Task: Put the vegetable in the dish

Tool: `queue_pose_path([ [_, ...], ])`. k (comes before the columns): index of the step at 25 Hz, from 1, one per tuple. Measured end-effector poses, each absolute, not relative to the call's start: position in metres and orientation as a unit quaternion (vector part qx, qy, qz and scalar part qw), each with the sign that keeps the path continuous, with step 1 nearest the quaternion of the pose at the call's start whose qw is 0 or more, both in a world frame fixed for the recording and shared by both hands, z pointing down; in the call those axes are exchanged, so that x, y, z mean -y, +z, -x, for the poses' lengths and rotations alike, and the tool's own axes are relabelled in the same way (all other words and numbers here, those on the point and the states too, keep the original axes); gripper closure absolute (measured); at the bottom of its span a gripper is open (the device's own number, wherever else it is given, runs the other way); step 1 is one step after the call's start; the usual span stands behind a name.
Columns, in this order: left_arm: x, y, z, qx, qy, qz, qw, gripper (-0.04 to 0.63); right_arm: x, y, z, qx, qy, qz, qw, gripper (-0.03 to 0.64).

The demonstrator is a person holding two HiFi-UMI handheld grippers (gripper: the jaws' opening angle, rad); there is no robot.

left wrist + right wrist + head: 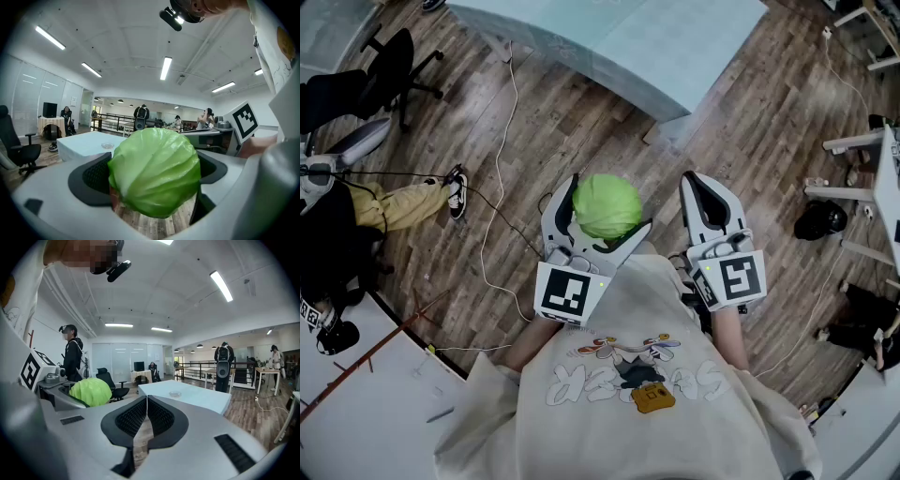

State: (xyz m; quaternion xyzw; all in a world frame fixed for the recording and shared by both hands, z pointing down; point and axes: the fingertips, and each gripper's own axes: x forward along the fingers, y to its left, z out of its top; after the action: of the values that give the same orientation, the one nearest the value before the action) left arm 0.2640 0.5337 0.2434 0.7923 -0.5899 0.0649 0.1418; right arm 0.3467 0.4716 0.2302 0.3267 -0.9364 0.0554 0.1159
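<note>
A round green cabbage [607, 208] sits between the wide-spread jaws of my left gripper [602, 217], which is shut on it, held in the air over the wooden floor. In the left gripper view the cabbage [154, 171] fills the space between the jaws. My right gripper [694, 183] hangs beside it, jaws shut together with nothing between them [146, 399]. A small clear glass dish [175, 393] rests on the pale blue table [197, 401] ahead; it also shows small in the left gripper view [107, 146]. The cabbage [90, 392] shows to the right gripper's left.
The blue table [675, 47] stands ahead across the wood floor. White cables [500, 141] trail on the floor at left. A black office chair [384, 70] and a seated person's leg [412, 202] are at far left. Someone stands nearby [71, 352].
</note>
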Motion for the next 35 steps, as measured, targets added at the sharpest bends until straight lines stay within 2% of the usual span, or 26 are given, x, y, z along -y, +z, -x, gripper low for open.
queue_pose_path([
  [5,-0.543,0.249,-0.284,0.582,0.067,-0.803,0.109,0.052,-0.478,0.234,-0.374,0.935,0.055,-0.329,0.118,0.588],
  [9,-0.550,0.248,-0.279,0.598,0.061,-0.787,0.144,0.052,-0.483,0.241,-0.371,0.938,0.074,-0.318,0.121,0.588],
  [12,-0.553,0.251,-0.271,0.589,0.063,-0.797,0.115,0.052,-0.489,0.246,-0.363,0.938,0.075,-0.312,0.128,0.588],
  [15,-0.553,0.250,-0.256,0.595,0.057,-0.791,0.129,0.052,-0.486,0.246,-0.352,0.937,0.075,-0.315,0.131,0.588],
  [19,-0.547,0.247,-0.223,0.603,0.047,-0.782,0.148,0.052,-0.477,0.246,-0.316,0.939,0.074,-0.306,0.141,0.588],
  [26,-0.534,0.245,-0.150,0.593,0.031,-0.796,0.116,0.052,-0.465,0.235,-0.222,0.948,0.055,-0.284,0.134,0.588],
  [35,-0.506,0.241,-0.071,0.589,0.033,-0.799,0.115,0.052,-0.440,0.236,-0.159,0.941,0.057,-0.308,0.130,0.588],
])
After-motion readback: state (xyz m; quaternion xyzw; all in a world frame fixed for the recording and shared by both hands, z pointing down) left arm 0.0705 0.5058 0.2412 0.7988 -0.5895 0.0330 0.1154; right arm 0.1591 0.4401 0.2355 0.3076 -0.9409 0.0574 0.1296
